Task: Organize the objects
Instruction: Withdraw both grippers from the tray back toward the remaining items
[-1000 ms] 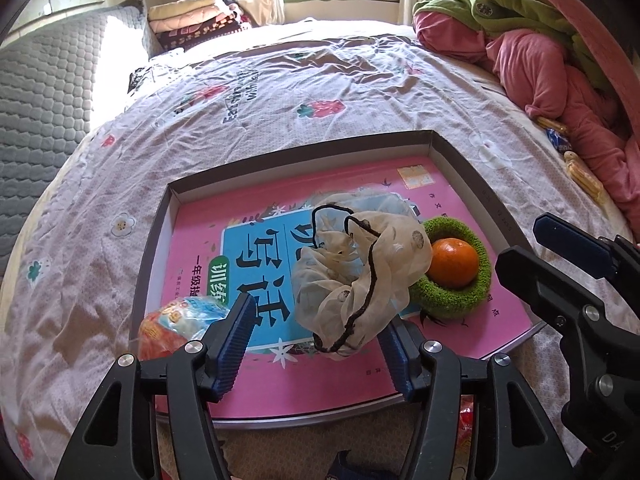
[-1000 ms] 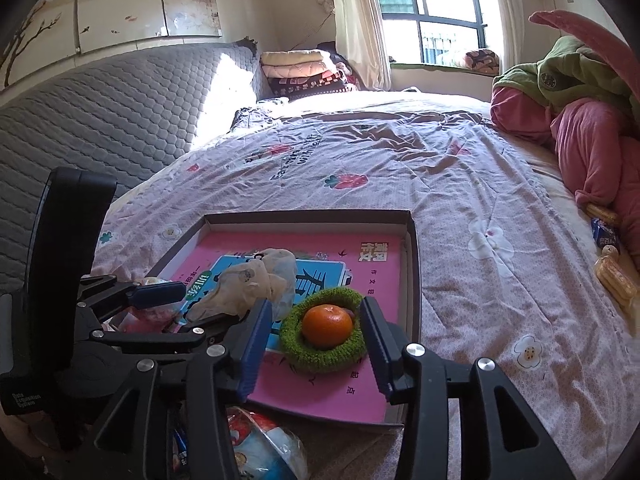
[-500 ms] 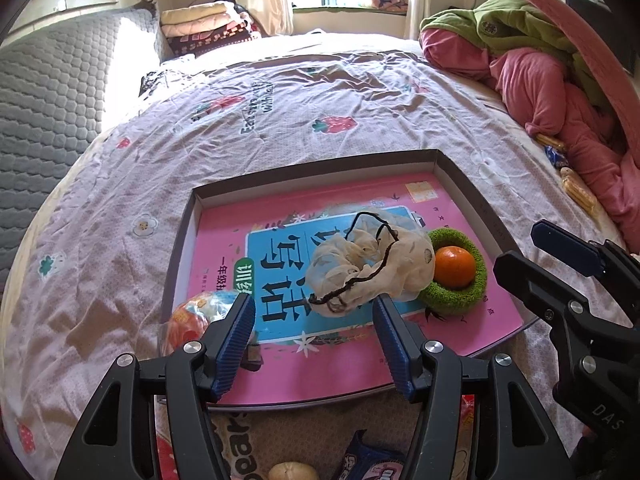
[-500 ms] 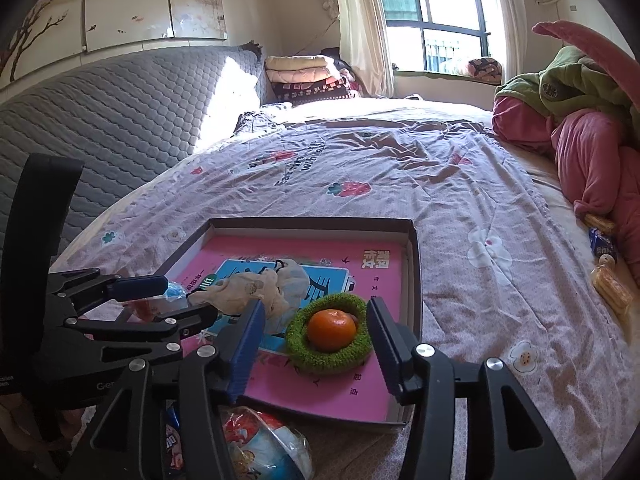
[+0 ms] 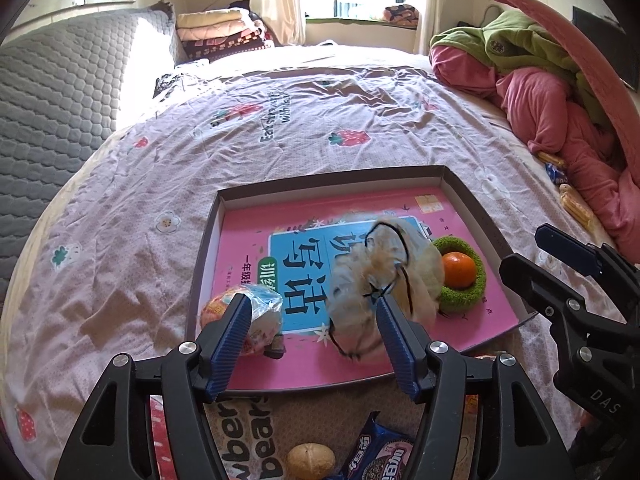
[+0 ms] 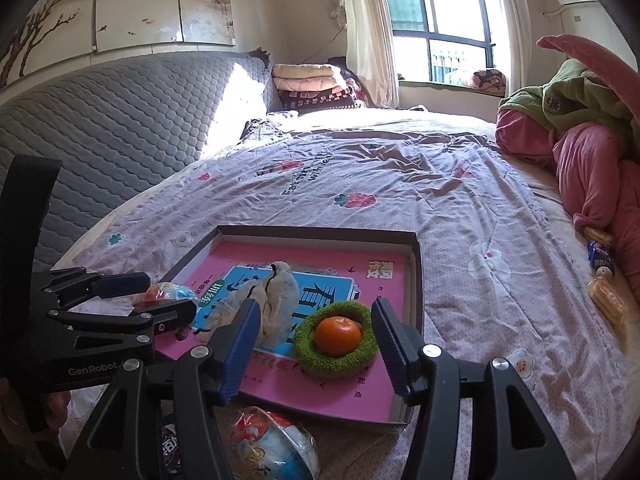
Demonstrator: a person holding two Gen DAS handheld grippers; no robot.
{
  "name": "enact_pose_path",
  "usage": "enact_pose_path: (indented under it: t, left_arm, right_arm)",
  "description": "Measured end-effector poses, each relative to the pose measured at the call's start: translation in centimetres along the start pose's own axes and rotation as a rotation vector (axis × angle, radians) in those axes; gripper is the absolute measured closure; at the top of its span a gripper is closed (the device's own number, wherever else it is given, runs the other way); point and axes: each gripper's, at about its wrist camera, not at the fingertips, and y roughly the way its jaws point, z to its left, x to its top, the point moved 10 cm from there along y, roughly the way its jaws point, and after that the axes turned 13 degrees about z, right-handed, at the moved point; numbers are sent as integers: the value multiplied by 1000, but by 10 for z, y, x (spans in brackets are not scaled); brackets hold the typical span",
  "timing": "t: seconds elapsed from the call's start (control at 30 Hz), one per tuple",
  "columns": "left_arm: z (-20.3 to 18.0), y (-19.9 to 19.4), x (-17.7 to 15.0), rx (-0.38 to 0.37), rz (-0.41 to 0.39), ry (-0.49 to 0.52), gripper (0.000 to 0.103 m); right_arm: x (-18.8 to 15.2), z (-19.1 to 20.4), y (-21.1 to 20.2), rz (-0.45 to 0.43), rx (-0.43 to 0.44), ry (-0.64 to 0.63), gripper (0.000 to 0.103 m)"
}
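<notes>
While the cloth pouch [image 5: 384, 284] lies on the pink book [image 5: 256, 248] in the tray [image 5: 472, 204] near the bed's [image 5: 280, 128] front edge, the left hand-held gripper [image 5: 312, 344] and right hand-held gripper [image 6: 316, 344] spread wider, empty; an orange [image 6: 337, 335] sits beside the pouch.

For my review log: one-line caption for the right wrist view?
Right gripper opening around an orange in a green ring inside a shallow box on the bed.

I see a strawberry-print bedsheet [image 5: 304, 128], grey quilted headboard [image 5: 52, 92] beside it, folded blankets [image 5: 224, 34] beyond, pink-green bedding heap [image 5: 552, 80] opposite the headboard
</notes>
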Motion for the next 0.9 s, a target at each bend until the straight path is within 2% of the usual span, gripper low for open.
enact_pose_path:
  t: [0.9]
  left_arm:
    - [14, -39, -19, -26, -81, -48, 31]
  right_arm:
    - [1, 17, -29, -79, -4, -51, 33]
